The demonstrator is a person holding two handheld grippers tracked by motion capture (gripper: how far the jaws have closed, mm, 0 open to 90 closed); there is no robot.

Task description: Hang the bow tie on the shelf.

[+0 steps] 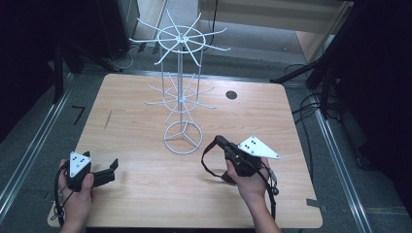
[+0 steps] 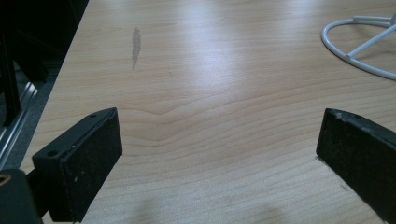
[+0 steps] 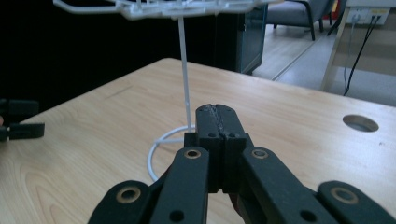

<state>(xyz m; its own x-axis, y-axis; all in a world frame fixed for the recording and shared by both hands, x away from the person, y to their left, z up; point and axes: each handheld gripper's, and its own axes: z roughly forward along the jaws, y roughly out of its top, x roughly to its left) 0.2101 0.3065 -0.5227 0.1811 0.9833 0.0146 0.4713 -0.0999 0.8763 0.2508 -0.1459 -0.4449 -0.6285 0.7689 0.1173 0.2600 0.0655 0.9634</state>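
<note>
White wire rack [image 1: 182, 92] between left tongs [image 1: 112, 168] and right tongs [image 1: 218, 142].

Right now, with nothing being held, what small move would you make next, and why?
Probably open the right hand-held gripper: its jaws are pressed together on nothing, right by the white wire rack, while the left hand-held gripper is wide open over bare table.

Light was dim overall w/ dark surrounds; the wooden table [image 1: 145, 194] was the brightest area. Overhead light left soft glare on the tabletop in the left gripper view, and faint shadows below the jaws. Rack [image 1: 182, 97] top was slightly blurred in the right gripper view; bkgd soft. High view was grainy, low-res.
</note>
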